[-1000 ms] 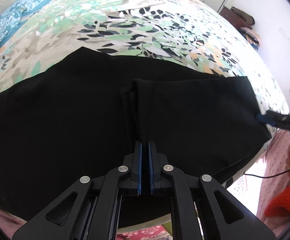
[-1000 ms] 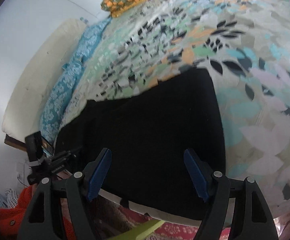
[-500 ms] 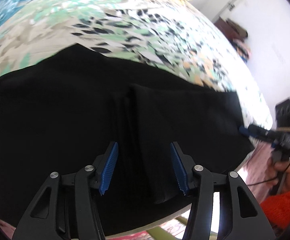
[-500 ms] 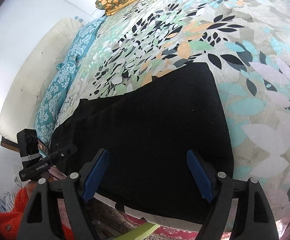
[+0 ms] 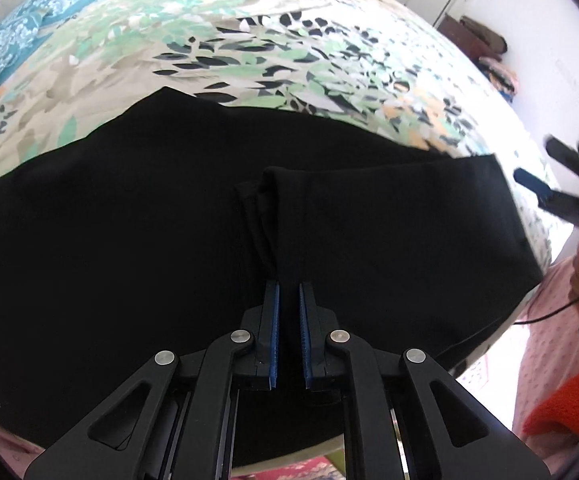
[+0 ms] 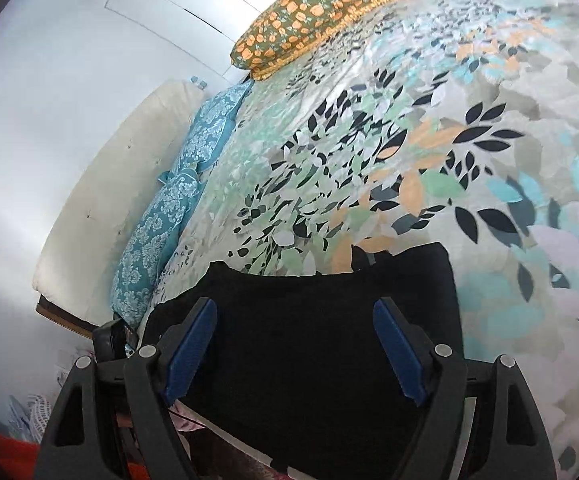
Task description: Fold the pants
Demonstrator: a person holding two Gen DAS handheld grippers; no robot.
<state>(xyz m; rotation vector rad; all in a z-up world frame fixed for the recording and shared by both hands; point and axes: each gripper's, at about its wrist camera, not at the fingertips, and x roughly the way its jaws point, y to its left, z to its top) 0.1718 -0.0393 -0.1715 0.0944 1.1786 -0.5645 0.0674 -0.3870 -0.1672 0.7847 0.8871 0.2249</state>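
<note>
Bright daylight in both views, soft, no hard shadows. Round fisheye bends everything; dark ring at corners. Black pants ahead of left tongs so dark that folds barely show. Right tongs far off to side look smeared with blur. Bedspread beyond right tongs blurry, washed out at far top. Wall left of them pale, glowing.

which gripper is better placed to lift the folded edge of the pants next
Left. The left gripper is nearly shut around the pants fold; the right gripper hangs wide open, gripping nothing.
</note>
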